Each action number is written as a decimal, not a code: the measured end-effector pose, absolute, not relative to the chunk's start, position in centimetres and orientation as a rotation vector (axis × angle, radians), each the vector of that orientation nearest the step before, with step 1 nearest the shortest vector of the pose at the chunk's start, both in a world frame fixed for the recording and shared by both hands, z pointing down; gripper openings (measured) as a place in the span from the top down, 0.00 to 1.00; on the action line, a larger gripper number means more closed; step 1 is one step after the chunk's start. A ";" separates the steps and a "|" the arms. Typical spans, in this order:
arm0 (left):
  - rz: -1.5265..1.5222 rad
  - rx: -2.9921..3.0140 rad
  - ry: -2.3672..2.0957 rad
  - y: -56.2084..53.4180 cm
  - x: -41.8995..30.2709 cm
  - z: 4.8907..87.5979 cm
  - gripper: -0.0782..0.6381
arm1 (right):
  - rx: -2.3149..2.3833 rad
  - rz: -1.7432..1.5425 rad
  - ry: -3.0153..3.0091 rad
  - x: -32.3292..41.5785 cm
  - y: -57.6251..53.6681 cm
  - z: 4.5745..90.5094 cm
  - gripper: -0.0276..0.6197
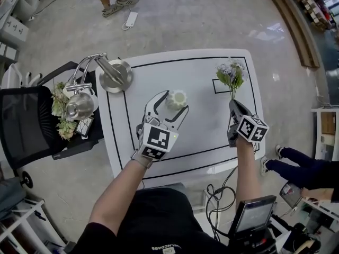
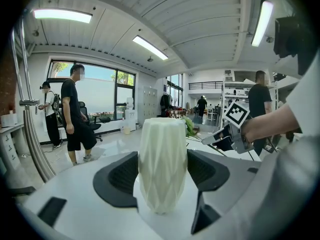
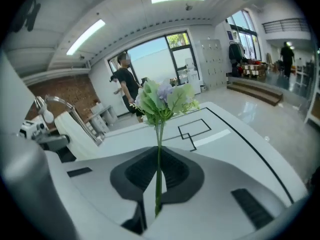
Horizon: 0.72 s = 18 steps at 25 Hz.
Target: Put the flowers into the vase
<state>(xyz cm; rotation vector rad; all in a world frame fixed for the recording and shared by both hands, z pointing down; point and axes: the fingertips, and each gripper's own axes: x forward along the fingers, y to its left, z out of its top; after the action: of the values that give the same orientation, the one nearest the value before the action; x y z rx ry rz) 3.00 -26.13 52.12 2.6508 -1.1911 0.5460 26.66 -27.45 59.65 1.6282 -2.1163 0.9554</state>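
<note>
Left gripper [image 1: 171,105] jaws wide, pads on the white vase [image 2: 162,164]; right gripper [image 3: 159,156] nearly closed, pinching the flowers [image 3: 162,98] by the stem.

White table [image 1: 201,118] with black outline, cream vase [image 1: 177,98] upright on it — metal stand [image 1: 115,75] seemingly on its corner

Cream faceted vase [image 1: 177,99], upright on white table [image 1: 201,134], gripped between jaws of left gripper [image 1: 172,103], pale purple flowers [image 1: 231,74] with green leaves, upright, thin stem [image 3: 159,154] pinched in right gripper [image 1: 233,102]
</note>
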 end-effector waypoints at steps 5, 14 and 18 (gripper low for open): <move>0.532 2.653 -1.200 -26.2 2.9 51.9 0.45 | 1.675 0.993 -2.397 23.2 -29.4 52.8 0.92; 0.546 2.651 -1.175 -26.0 2.8 52.2 0.45 | 1.590 0.783 -2.823 15.9 -31.4 40.5 0.92; 0.547 2.654 -1.173 -25.9 2.8 52.2 0.45 | 1.501 0.637 -2.972 13.2 -31.8 36.3 0.92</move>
<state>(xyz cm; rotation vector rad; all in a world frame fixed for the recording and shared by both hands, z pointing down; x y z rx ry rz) 2.83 -25.90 52.20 2.6543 -1.1725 0.5473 13.20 -31.79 36.28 1.5014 -2.9717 0.6371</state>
